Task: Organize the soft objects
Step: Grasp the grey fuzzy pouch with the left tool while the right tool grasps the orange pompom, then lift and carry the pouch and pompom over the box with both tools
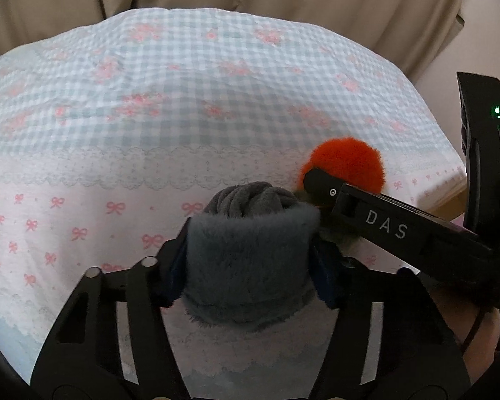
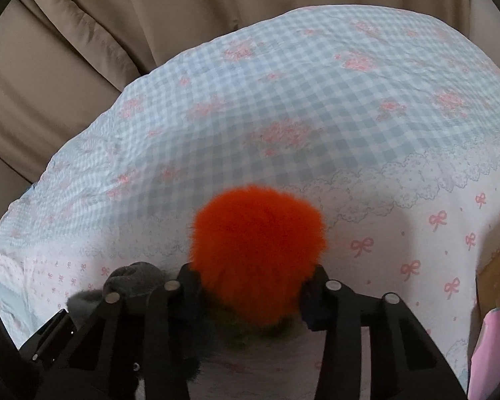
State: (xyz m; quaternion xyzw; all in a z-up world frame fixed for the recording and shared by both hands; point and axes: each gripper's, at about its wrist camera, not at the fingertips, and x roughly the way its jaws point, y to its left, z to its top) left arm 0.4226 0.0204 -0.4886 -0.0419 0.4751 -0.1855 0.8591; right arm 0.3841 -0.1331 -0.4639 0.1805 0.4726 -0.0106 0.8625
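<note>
Squeezing a gray fuzzy sock roll, the left claw holds it tight. Beside it, the right claw grips an orange pompom. Both are soft, light and squashy; hold their middles. Only the right view shows green fluff underneath. Beyond lies the checked cloth.

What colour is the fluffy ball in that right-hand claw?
Bright orange fluffy ball, with some green beneath; clearest in the right wrist view.
</note>
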